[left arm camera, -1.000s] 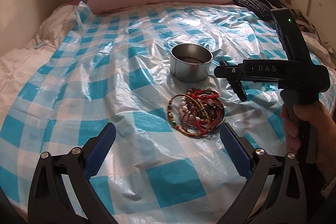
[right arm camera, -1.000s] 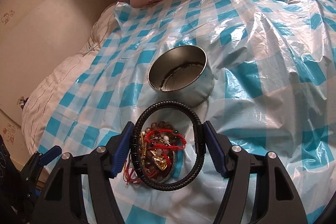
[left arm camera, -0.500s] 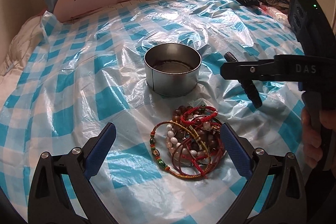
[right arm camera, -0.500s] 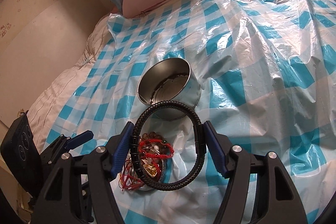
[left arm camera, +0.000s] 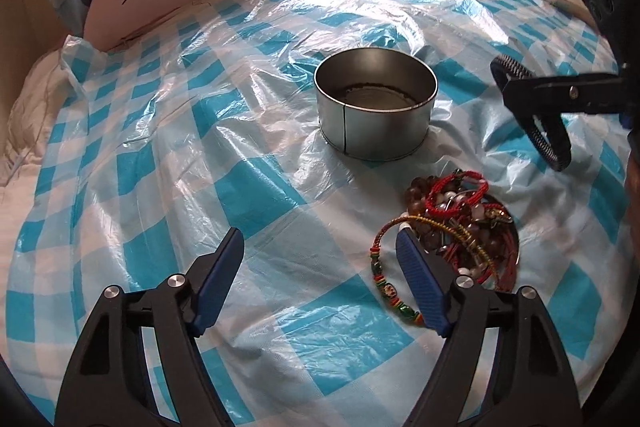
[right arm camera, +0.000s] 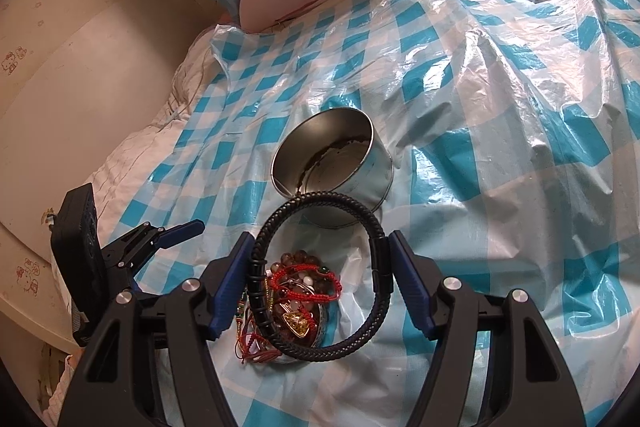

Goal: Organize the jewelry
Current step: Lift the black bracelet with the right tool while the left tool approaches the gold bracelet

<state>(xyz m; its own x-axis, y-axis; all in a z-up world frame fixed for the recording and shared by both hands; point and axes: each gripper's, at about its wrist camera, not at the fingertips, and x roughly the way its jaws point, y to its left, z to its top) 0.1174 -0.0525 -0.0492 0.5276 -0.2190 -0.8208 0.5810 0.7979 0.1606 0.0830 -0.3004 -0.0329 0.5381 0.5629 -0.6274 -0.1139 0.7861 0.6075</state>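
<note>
Closing in on the bracelet pile (left arm camera: 460, 227), the left gripper (left arm camera: 320, 259) has just been narrowing its fingers, nothing between them yet; its right finger (left arm camera: 420, 279) overlaps the pile's edge. Only the right wrist view shows the right gripper (right arm camera: 318, 267) clamping the black braided bracelet (right arm camera: 320, 275) above the pile, short of the tin (right arm camera: 332, 171).

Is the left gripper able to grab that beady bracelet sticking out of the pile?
Probably yes. The left gripper is open, nothing is between its jaws, and the beaded bracelet lies right beside its right finger, with nothing covering it. It has just been closing, so it must shift sideways first.
</note>
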